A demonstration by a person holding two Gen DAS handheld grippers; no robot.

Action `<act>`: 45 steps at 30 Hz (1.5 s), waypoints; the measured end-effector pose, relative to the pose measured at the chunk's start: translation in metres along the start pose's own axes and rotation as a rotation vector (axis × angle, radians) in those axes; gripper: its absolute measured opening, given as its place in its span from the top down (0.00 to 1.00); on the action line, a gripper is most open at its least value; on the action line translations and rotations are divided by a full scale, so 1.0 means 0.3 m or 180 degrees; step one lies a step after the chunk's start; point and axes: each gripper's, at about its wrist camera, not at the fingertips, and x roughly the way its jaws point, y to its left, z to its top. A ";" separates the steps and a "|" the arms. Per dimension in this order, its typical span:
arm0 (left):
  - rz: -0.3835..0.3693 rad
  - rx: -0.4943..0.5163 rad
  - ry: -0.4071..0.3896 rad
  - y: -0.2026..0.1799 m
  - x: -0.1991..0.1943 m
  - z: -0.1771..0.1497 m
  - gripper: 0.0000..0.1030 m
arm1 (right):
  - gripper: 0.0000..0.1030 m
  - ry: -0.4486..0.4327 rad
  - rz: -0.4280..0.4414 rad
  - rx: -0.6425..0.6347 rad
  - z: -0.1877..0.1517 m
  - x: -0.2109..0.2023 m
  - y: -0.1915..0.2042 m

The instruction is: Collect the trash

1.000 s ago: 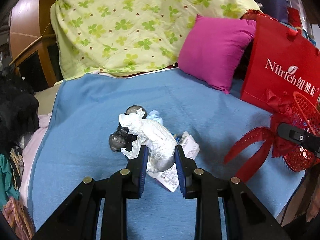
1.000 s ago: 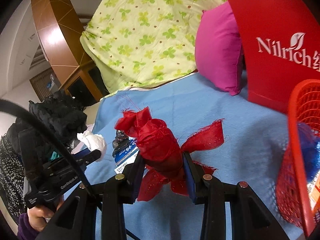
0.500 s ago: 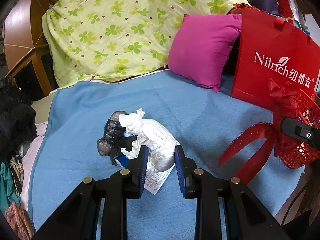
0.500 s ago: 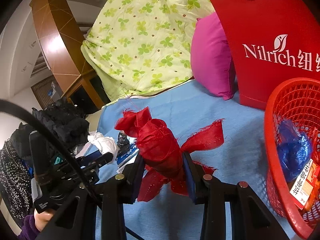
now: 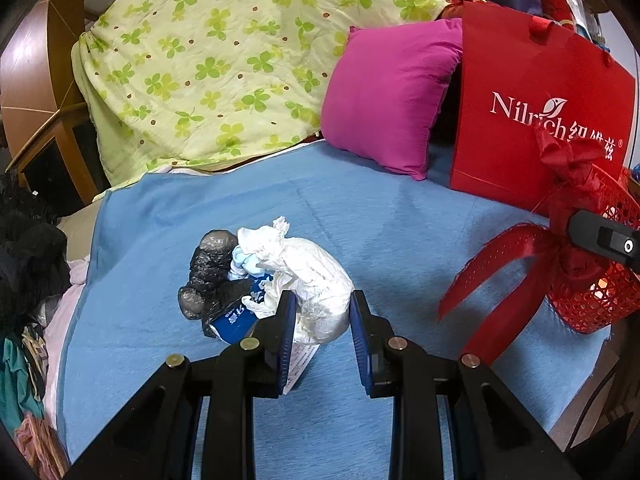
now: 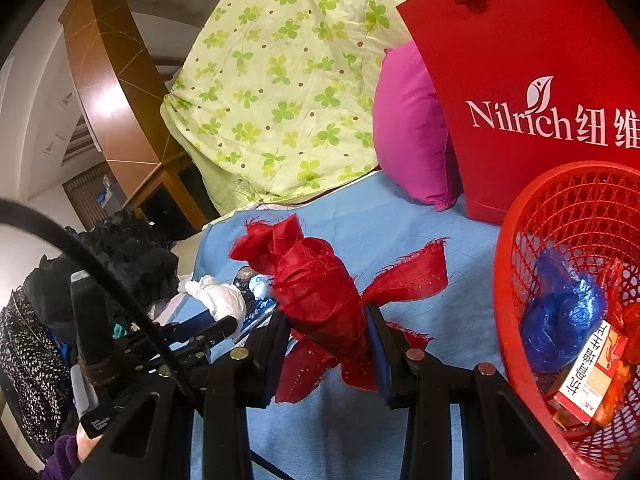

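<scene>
Your left gripper point(image 5: 322, 320) is clamped on the white crumpled bag point(image 5: 316, 280) over the bed point(image 5: 400, 232); your right gripper point(image 6: 326, 334) pinches the red ribbon wad point(image 6: 320, 296) beside the basket point(image 6: 504, 280). Both look light and soft, so grip mid-bundle.

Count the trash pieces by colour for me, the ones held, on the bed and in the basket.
Red: 1, ribbon bundle
White: 1, crumpled wad
Black: 1, plastic bag
Blue: 2, packet, bag in the basket
Red and white: 1, carton
Total: 6
</scene>
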 end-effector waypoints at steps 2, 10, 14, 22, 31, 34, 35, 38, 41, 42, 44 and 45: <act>-0.0007 0.0014 0.0000 -0.010 0.000 0.002 0.72 | 0.62 -0.0020 0.0004 0.0012 -0.002 -0.009 -0.005; -0.0024 0.0106 -0.0012 -0.058 0.002 0.004 0.72 | 0.62 -0.0082 -0.0001 0.0049 0.009 -0.045 -0.027; -0.0044 0.0142 0.0002 -0.082 0.008 0.001 0.72 | 0.62 -0.0114 0.0001 0.0062 0.012 -0.063 -0.043; -0.0074 0.0210 0.0005 -0.121 0.009 -0.003 0.72 | 0.62 -0.0175 -0.0033 0.0097 0.017 -0.092 -0.069; -0.0062 0.0310 -0.0078 -0.179 -0.020 0.010 0.72 | 0.62 -0.0288 -0.0025 0.0138 0.023 -0.133 -0.093; -0.0040 0.0376 -0.0124 -0.207 -0.038 0.022 0.72 | 0.62 -0.0344 -0.0010 0.0165 0.028 -0.148 -0.104; -0.0034 0.0397 -0.0140 -0.214 -0.042 0.025 0.72 | 0.62 -0.0367 0.0004 0.0186 0.030 -0.155 -0.110; 0.0004 0.0444 -0.0189 -0.234 -0.061 0.035 0.72 | 0.62 -0.0435 0.0011 0.0231 0.031 -0.176 -0.124; -0.0024 0.0436 -0.0196 -0.248 -0.074 0.049 0.72 | 0.62 -0.0497 0.0037 0.0278 0.035 -0.195 -0.138; -0.0021 0.0450 -0.0207 -0.255 -0.079 0.055 0.72 | 0.62 -0.0531 0.0037 0.0292 0.036 -0.205 -0.144; -0.0022 0.0488 -0.0225 -0.273 -0.090 0.065 0.72 | 0.62 -0.0584 0.0047 0.0307 0.042 -0.220 -0.152; -0.0020 0.0510 -0.0237 -0.282 -0.096 0.071 0.72 | 0.62 -0.0623 0.0051 0.0318 0.043 -0.230 -0.155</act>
